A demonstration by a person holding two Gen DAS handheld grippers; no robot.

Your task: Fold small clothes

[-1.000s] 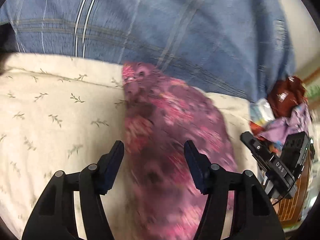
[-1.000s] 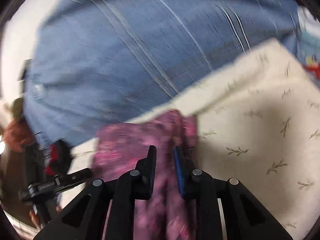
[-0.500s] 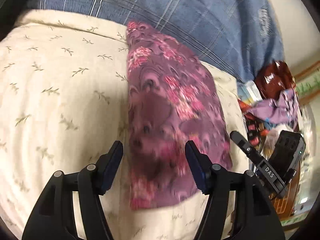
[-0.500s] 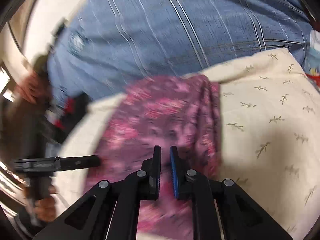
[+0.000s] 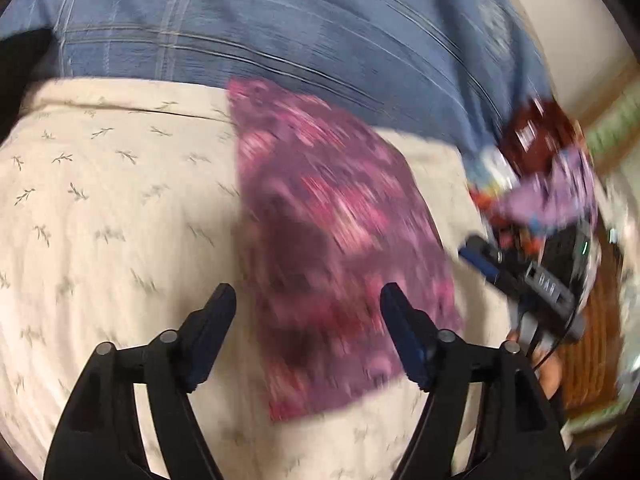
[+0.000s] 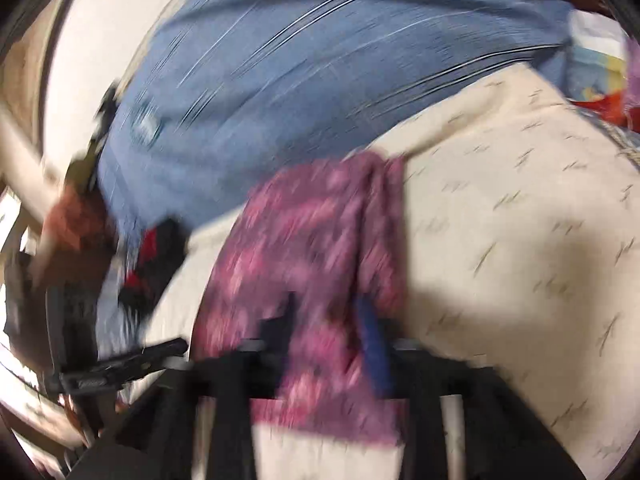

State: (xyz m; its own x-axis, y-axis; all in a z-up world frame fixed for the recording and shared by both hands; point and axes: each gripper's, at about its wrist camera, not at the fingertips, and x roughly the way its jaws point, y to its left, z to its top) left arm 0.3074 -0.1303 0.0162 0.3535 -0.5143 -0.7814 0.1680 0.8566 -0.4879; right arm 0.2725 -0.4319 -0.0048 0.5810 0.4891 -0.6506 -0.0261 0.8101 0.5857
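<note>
- Between our right gripper (image 6: 332,344) fingers lies the near end of the purple floral garment (image 6: 316,264); the jaws have just been opening and stand partly apart, the blurred pads not pressing on the cloth as far as we can tell.
- Ahead of our left gripper (image 5: 308,336) the same garment (image 5: 336,240) fills the gap between wide fingers that have just opened further, with nothing held.
- Its long axis runs away from both pairs of fingers toward the person's blue plaid shirt (image 5: 304,36), near edge toward us.
- We judge the right fingers nearer, sitting right over the cloth's near end, while the left hover short of it.
- Folded to a narrow strip, the garment lies flat on the cream leaf-print cushion (image 5: 100,208); a thicker fold runs along one long side in the right view.
- A heap of other small clothes (image 5: 540,184) sits well apart, beyond the cushion's edge.
</note>
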